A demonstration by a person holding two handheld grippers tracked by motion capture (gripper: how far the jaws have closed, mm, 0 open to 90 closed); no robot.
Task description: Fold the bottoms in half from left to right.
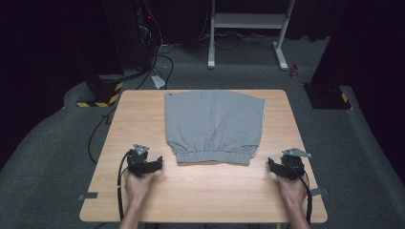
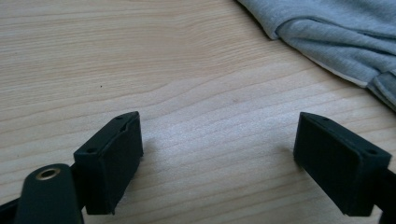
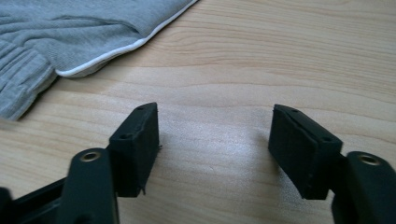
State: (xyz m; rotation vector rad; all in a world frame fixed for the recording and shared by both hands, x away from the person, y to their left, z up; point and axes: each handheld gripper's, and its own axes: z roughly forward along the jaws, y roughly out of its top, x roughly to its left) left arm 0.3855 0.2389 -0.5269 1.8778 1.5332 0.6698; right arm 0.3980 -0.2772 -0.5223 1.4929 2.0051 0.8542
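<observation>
Nearest, by the worktop's (image 1: 143, 200) front edge: left tool (image 1: 154, 164) and right tool (image 1: 274, 167), jaws wide, nothing between them. Beyond, midway between both and equally near each: grey shorts (image 1: 215, 124), flat, waistband toward the front edge, legs toward the far edge.

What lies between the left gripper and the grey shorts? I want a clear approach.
Only bare wooden table: in the left gripper view, the open left gripper faces the shorts across it.
</observation>
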